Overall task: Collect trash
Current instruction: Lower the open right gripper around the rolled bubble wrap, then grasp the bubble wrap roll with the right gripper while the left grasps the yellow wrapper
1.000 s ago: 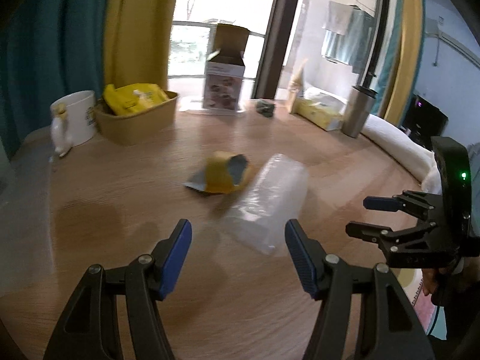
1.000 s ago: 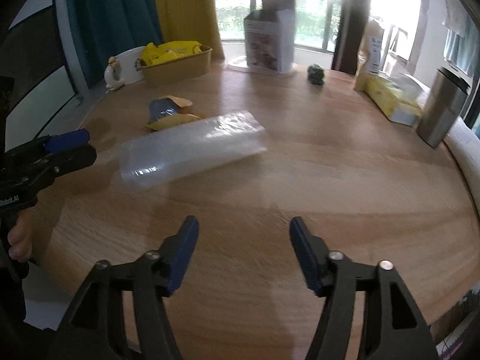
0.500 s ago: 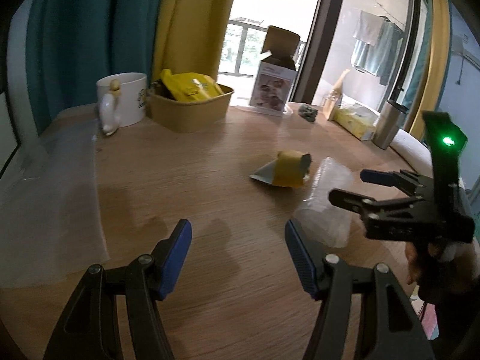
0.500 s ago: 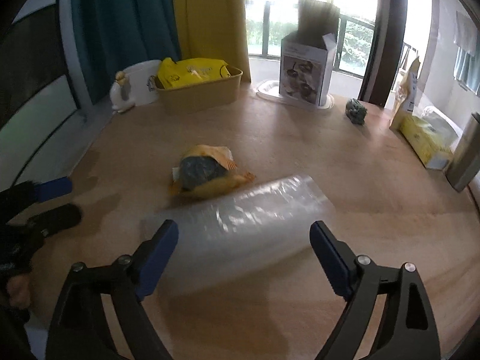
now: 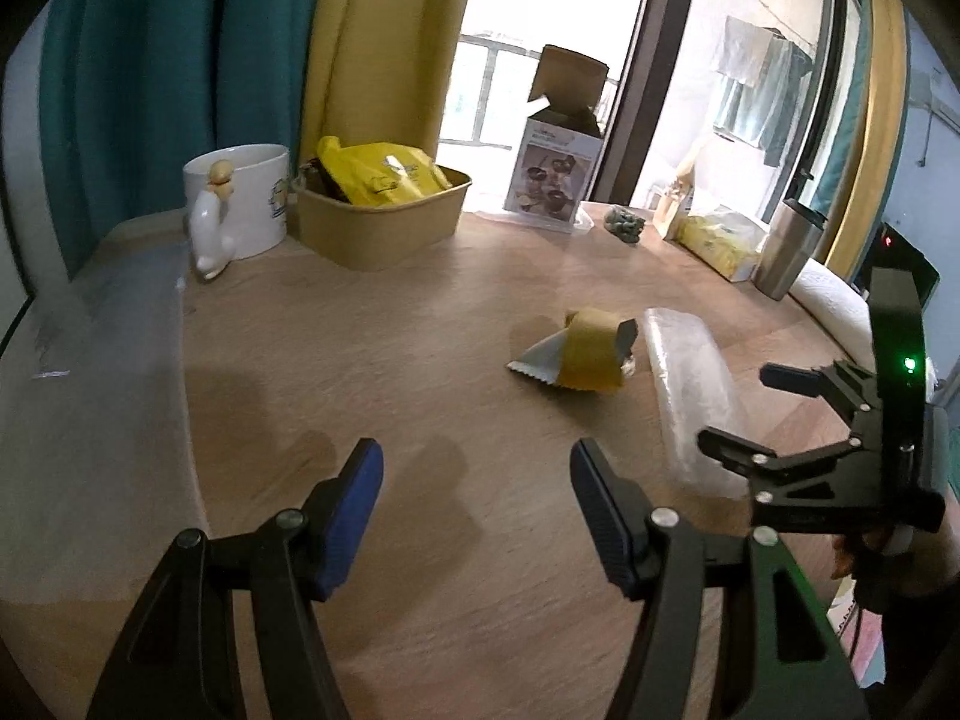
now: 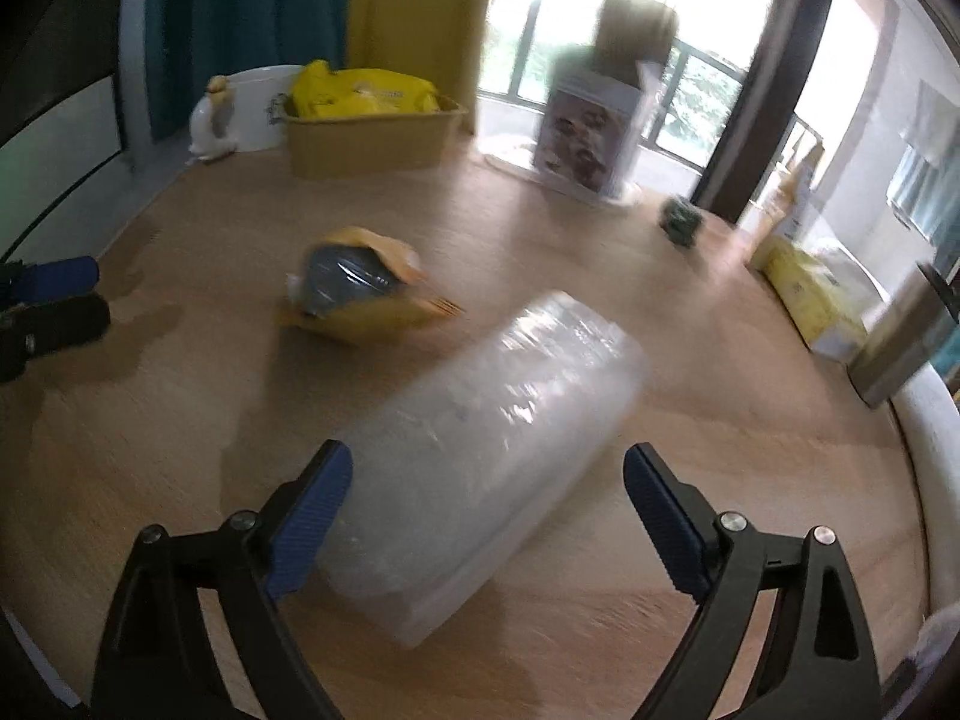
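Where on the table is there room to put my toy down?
Bare wood lies in front of the left gripper, between the white mug and the yellow wrapper. More lies between the clear plastic bag and the steel tumbler. The back edge is crowded: the tan tub, the printed box and the yellow pack.

This looks like a home, a living room beside a balcony. Teal and yellow curtains (image 5: 258, 48) hang at the far side, and laundry (image 5: 756, 90) dries outside the glass door. On the wooden table (image 5: 360, 360) stand a white mug (image 5: 246, 204), a snack box (image 5: 384, 222) and a steel tumbler (image 5: 786, 252).
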Tool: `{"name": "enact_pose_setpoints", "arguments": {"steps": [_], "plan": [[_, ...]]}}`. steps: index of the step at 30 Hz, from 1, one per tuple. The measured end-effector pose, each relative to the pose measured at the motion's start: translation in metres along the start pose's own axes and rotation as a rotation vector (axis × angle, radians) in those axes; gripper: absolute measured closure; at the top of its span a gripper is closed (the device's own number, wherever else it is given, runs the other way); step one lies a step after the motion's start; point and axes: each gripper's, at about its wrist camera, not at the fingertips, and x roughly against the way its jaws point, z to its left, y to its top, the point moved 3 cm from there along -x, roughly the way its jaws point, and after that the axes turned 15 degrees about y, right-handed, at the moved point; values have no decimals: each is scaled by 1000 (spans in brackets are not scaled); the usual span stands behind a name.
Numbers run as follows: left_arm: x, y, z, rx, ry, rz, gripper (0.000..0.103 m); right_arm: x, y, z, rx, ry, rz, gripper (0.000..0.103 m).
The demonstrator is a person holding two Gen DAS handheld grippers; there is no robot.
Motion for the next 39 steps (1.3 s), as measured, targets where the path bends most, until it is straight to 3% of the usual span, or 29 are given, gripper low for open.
{"name": "enact_pose_setpoints", "arguments": {"steps": [5,11,14,19,20,21,22,30,34,35,36,39], "plan": [[-5,8,-16,-33,-14,0,38,12,-10,-31,-79,14,-2,11],[-14,21,-34,-93,-24,4,34,12,3,-38,-138,106,-54,11],[-23,31,-46,-132,-25,9,34,-10,5,-37,-146,84,-3,11],[-33,39,-73,-228,-14,-9,34,-16,-2,-41,-153,79,-6,11],[-35,39,-77,-247,-7,-12,34,-16,-4,-43,-154,79,-8,13],[-38,40,-83,-269,0,-12,34,-15,-5,-47,-163,79,-17,35],[-41,40,-87,-278,1,-9,34,-14,-7,-52,-180,80,-20,43],[-74,39,-111,-395,97,18,34,4,-18,-71,-198,133,-71,55],[-76,40,-116,-415,112,0,34,17,-29,-77,-202,141,-89,55],[-75,41,-117,-417,106,-9,45,20,-31,-78,-204,141,-93,55],[-75,40,-118,-426,100,-10,64,24,-34,-80,-205,140,-98,55],[-72,40,-120,-426,96,-6,71,34,-43,-86,-212,134,-109,55]]}}
